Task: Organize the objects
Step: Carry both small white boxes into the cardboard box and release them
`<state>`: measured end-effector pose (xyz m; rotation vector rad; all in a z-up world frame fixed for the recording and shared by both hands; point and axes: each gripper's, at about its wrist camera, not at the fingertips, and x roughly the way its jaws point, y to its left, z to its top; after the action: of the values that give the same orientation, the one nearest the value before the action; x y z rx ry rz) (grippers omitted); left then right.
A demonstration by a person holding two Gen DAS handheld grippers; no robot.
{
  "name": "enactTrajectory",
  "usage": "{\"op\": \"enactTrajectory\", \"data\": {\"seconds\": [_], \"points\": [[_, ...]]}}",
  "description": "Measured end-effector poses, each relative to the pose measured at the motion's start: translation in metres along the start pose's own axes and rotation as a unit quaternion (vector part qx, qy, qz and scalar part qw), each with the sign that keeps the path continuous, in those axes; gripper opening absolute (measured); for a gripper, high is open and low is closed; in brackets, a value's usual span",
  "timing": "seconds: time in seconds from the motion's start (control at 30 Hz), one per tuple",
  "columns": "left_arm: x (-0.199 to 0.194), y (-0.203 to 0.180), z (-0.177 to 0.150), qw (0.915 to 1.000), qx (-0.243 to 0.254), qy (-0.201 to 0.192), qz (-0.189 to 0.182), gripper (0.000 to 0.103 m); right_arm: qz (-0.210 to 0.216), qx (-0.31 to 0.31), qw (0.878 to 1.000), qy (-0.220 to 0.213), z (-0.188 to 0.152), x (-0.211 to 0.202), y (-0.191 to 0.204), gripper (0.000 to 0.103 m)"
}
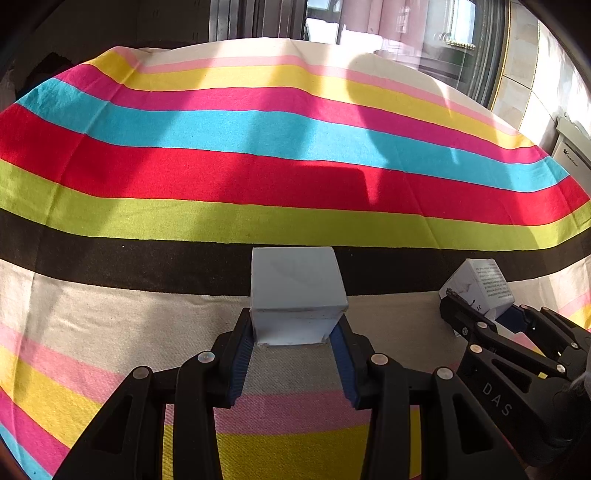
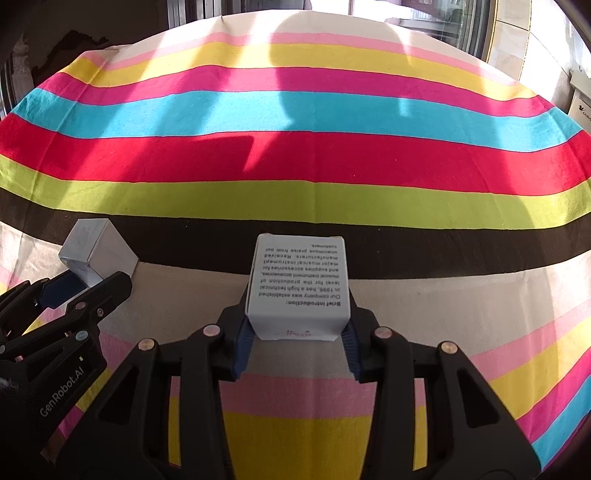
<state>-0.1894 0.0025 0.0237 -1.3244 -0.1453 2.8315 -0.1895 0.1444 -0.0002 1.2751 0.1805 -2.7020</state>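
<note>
Two hand-held grippers here, each one clamped on its own little box. Left hand-held gripper (image 1: 297, 332) has its blue pads (image 1: 243, 343) squeezed against the sides of a plain white box (image 1: 295, 291), jaws only partly closed because the box fills the gap. That box sits right at the edge of the black stripe on the striped cloth (image 1: 258, 177), over the cream band.

Right hand-held gripper (image 2: 297, 332) has the same kind of grip: pads tight on both sides of a white box with printed text (image 2: 299, 291), the "Brief Introduction" blurb facing up and reading upside down from the wrist view. It also sits where the cream band meets the black stripe.

Both boxes are side by side, near each other but apart; each wrist view catches the other gripper and its box off to the side. Can't tell if either box is lifted off the cloth or resting on it. Sun and shadows fall across the far stripes, with a window (image 1: 388, 22) beyond the cloth.
</note>
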Motion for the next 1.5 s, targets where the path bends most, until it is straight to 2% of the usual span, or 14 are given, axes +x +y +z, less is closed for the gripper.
{"op": "enactTrajectory", "data": {"seconds": [0.33,0.5,1.0,1.3,1.5], "points": [[-0.001,-0.009,-0.006,0.9997,0.021,0.009,0.011,0.042,-0.004,-0.005,1.000,0.009,-0.019,-0.016,0.001,0.045],[-0.015,-0.023,-0.021,0.9992,0.026,0.024,-0.016,0.042,-0.007,0.001,1.000,0.021,-0.039,-0.033,-0.012,0.045],[-0.053,-0.081,-0.074,0.9947,0.075,0.045,-0.054,0.042,-0.026,0.027,0.998,0.045,-0.098,-0.082,-0.055,0.045],[-0.077,-0.127,-0.101,0.9872,0.107,0.058,-0.103,0.042,-0.048,0.055,0.995,0.063,-0.137,-0.124,-0.095,0.045],[-0.105,-0.172,-0.118,0.9769,0.151,0.056,-0.141,0.042,-0.072,0.094,0.991,0.062,-0.163,-0.168,-0.133,0.045]]}}
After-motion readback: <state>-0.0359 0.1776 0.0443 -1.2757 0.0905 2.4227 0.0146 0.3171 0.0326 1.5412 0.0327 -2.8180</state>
